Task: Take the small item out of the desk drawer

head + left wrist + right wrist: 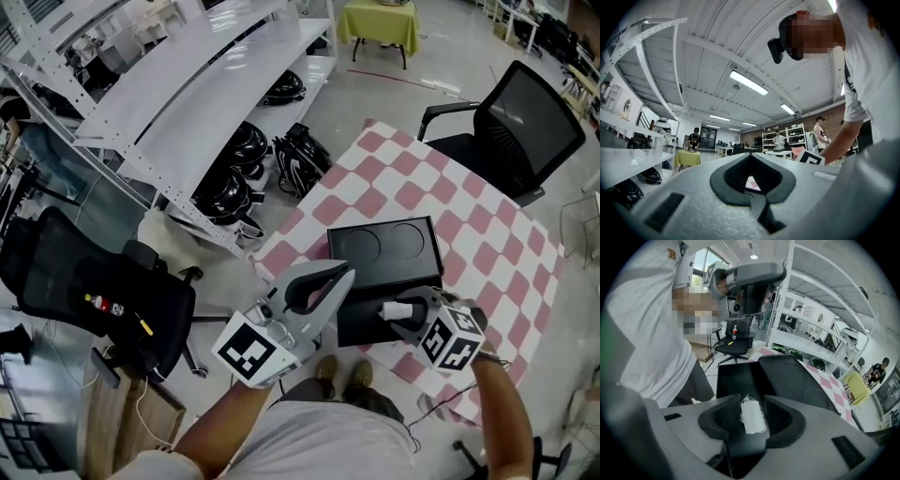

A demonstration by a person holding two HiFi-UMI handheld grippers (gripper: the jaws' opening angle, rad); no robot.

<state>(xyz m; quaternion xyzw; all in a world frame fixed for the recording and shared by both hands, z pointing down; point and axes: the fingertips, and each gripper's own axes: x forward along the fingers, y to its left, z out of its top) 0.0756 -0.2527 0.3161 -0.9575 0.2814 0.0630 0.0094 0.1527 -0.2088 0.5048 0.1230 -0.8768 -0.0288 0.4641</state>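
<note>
Item was found on the floor of the open drawer, straight ahead of the right tool and already framed between its jaws. Jaws were held wide apart, with the pads not pressed on it; nothing was gripped. Long axis was laid along the tool's pointing line, with the far end skewed slightly toward one jaw. Left tool was shut and empty, and was judged farther off. A squeeze across the short axis was judged next.
</note>
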